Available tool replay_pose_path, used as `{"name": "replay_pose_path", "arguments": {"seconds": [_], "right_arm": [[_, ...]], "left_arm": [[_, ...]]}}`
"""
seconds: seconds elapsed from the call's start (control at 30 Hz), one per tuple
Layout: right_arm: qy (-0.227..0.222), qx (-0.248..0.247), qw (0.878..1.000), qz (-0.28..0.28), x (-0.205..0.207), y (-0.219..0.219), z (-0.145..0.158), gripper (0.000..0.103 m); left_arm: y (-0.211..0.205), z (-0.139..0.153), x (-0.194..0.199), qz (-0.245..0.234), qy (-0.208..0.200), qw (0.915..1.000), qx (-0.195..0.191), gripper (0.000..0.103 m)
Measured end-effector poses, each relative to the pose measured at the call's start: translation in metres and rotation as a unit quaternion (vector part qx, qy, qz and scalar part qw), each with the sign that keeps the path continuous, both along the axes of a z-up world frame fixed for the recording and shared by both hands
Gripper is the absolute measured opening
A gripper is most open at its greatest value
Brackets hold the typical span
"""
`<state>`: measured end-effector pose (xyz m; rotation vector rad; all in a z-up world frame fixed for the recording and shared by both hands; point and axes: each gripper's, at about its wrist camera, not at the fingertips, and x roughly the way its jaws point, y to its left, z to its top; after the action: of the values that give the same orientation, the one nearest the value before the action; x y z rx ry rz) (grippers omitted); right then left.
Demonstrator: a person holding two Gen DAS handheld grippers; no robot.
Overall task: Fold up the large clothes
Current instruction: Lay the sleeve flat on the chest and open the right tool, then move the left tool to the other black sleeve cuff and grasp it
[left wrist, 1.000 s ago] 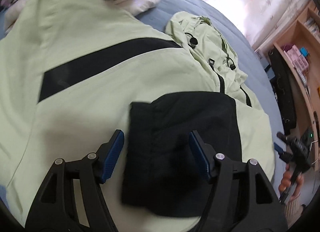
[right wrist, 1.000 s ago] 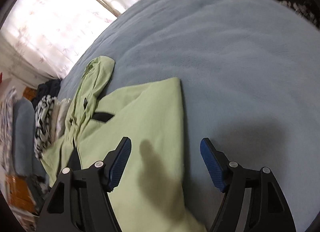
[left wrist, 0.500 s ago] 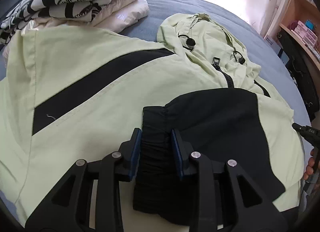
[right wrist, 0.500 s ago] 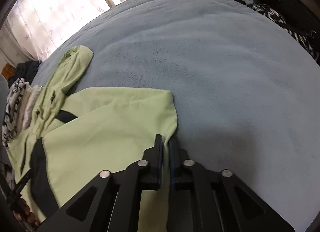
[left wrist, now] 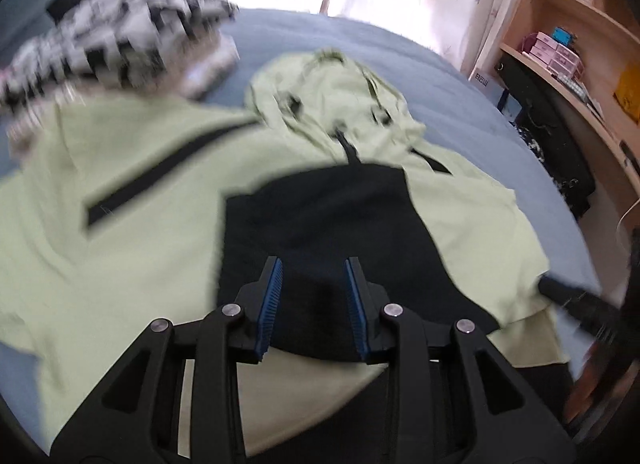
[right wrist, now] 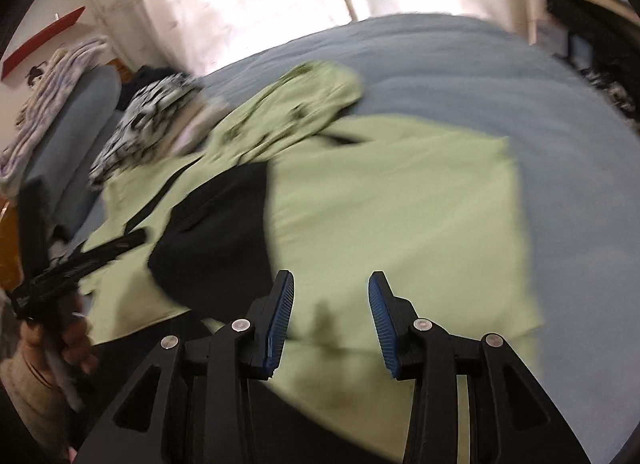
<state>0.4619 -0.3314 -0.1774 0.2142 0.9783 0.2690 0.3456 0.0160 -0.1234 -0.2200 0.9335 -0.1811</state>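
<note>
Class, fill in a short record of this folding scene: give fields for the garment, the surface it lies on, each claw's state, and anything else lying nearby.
garment: light green hooded jacket with black panels, lying spread out
surface: blue bed cover
left claw: open, over the black cuff
right claw: open, above green fabric
nearby: stack of folded clothes, black-and-white patterned on top
image quality: blurred by motion

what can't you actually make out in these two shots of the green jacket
- Left wrist view: the patterned clothes pile is motion-blurred; its print is unreadable.
- Left wrist view: the jacket hem is hidden behind the left gripper.
- Right wrist view: the jacket's near edge is hidden behind the right gripper.
</note>
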Motion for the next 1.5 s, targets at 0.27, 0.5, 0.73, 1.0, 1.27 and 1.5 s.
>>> {"name": "replay_pose_path", "arguments": {"seconds": [0.27, 0.5, 0.73, 1.0, 1.27, 1.5], "right_arm": [[0.041, -0.023, 0.999, -0.011, 0.008, 0.013, -0.051, 0.021], [0.045, -0.007, 0.987, -0.154, -0.004, -0.122, -0.055, 0.000], [0.033, -0.017, 0.985, -0.169, -0.024, -0.121, -0.035, 0.011], [0.025, 0.006, 0.987, -0.157, -0.084, -0.096, 0.000, 0.017], [0.019, 0.013, 0.988, -0.154, -0.130, -0.075, 0.021, 0.020], [0.008, 0.006, 0.990, -0.144, -0.167, -0.060, 0.037, 0.021]], "left_arm": [[-0.035, -0.052, 0.009, 0.017, 0.048, 0.9987, 0.005, 0.028], [-0.024, -0.055, 0.009, 0.016, 0.045, 0.9987, -0.020, 0.028], [-0.027, -0.047, 0.007, 0.020, 0.047, 0.9987, 0.000, 0.028], [-0.033, -0.013, -0.021, 0.014, 0.023, 0.9992, 0.030, 0.029], [-0.051, 0.027, -0.071, -0.031, -0.019, 0.9979, 0.053, 0.047], [-0.057, 0.051, -0.115, -0.035, -0.036, 0.9977, 0.045, 0.054]]}}
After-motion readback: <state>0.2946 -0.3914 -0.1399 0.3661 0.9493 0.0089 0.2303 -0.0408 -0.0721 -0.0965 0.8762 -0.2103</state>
